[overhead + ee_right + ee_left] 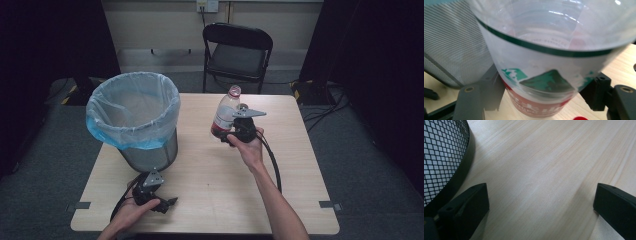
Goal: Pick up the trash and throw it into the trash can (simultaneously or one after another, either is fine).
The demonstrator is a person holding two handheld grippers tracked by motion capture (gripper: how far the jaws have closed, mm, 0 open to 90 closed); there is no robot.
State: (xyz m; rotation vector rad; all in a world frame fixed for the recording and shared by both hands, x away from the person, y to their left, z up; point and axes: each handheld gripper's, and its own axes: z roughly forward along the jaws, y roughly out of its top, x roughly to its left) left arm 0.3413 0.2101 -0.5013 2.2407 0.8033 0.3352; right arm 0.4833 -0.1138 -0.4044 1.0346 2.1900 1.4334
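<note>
At the left stands a mesh bin (150,152) lined with a pale blue bag (131,112); nothing shows inside it. Near its base, the left gripper (170,203) rests low over the bench (210,190) with fingers spread wide and nothing between them. Further right, the right gripper (226,136) clamps a clear plastic bottle (224,116) with a red-and-green label, upright above the pale wood. A black folding chair (236,52) stands behind.

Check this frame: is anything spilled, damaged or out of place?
Nothing stands out. The right tool holds the bottle upright, its cap on; the lined bin stands upright on the table.
</note>
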